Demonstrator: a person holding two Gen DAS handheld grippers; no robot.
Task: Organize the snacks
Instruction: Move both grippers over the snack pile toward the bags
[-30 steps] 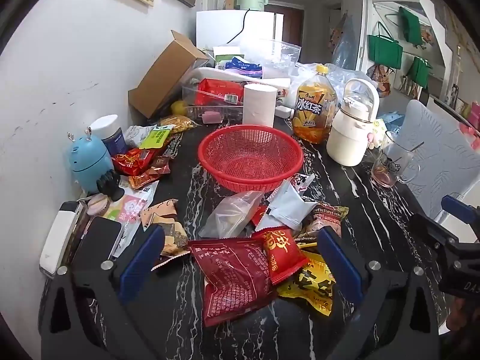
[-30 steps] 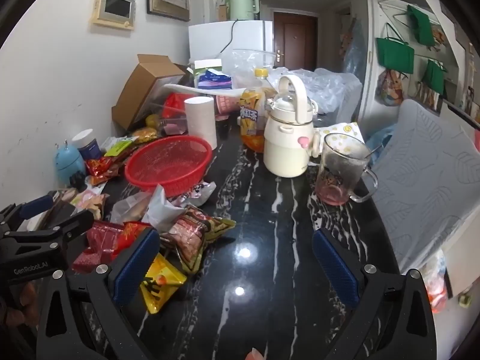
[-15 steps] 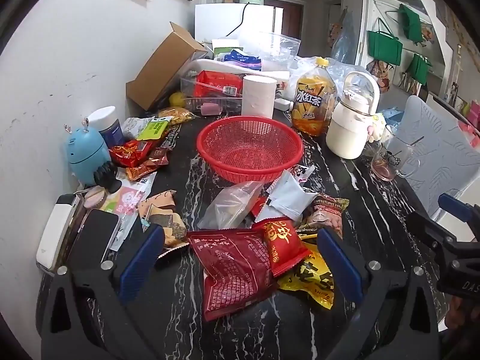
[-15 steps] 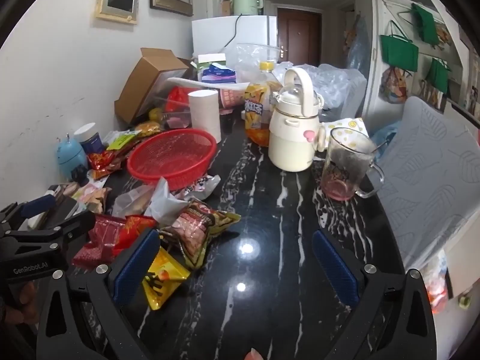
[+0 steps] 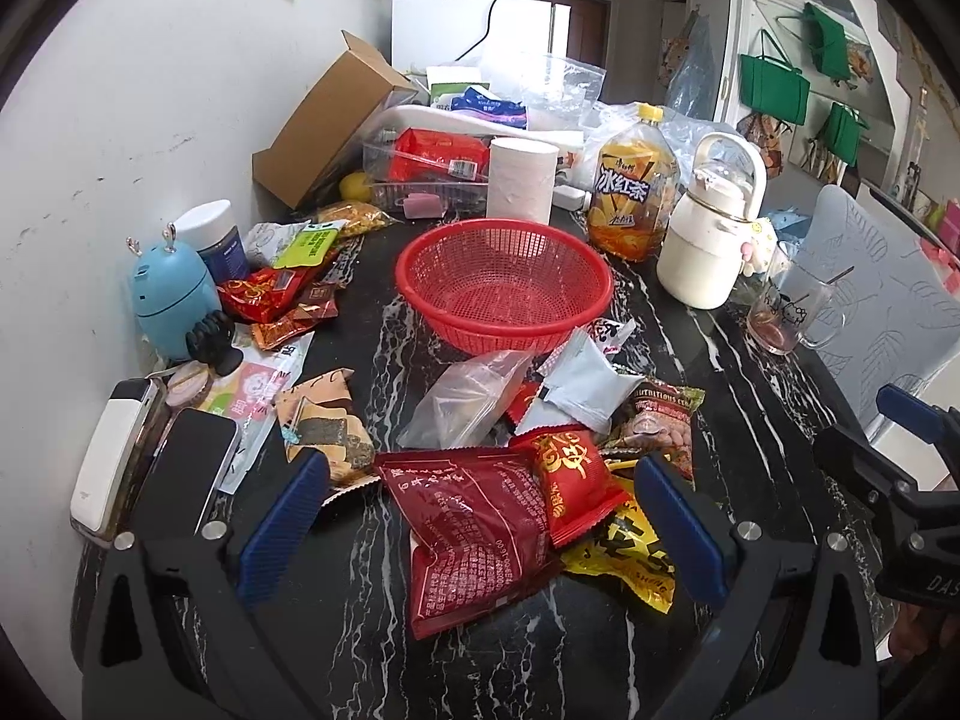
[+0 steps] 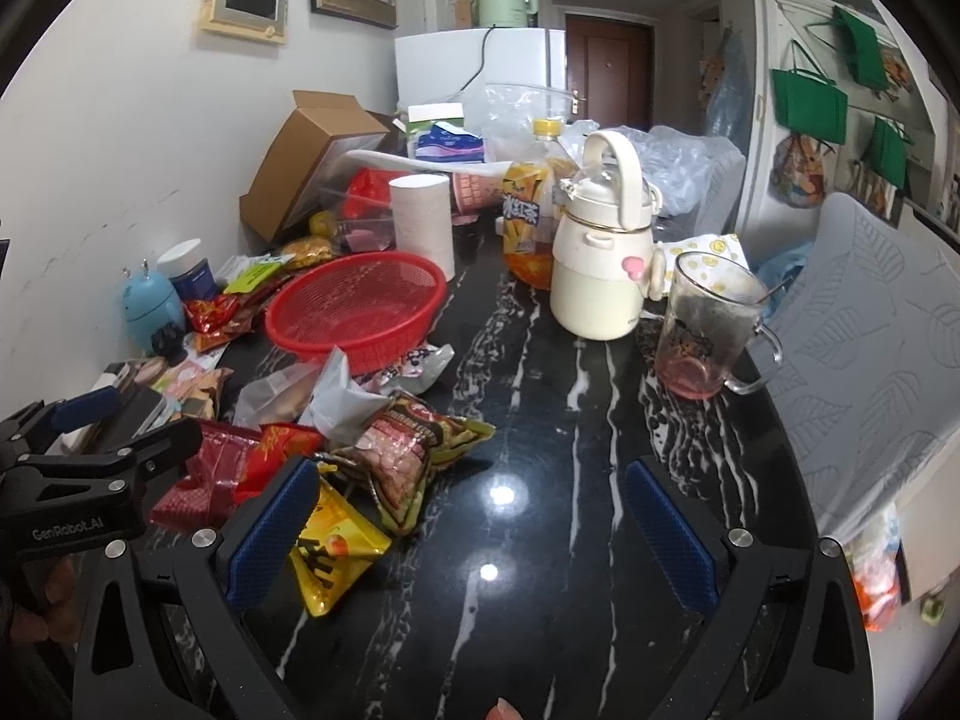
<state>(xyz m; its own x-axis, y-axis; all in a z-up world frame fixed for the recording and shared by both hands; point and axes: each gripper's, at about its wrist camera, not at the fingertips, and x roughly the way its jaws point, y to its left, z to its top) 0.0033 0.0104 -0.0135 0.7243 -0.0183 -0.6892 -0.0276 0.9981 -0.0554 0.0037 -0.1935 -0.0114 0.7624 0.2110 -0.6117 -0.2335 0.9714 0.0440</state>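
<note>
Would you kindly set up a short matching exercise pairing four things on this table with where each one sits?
Things:
1. round red mesh basket
2. cream jug with a looped handle
3. large dark red snack bag
4. pale blue rounded gadget

Places:
A. by the wall, at the table's left edge
B. between the left claw's blue fingers
C. mid-table, in front of the white paper roll
D. beside the glass mug

Pairs: 1-C, 2-D, 3-B, 4-A

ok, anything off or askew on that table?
Yes. The red basket sits empty while snack packets lie heaped on the black table in front of it. Behind, a cardboard box is tipped on its side, open. No spill visible.
</note>
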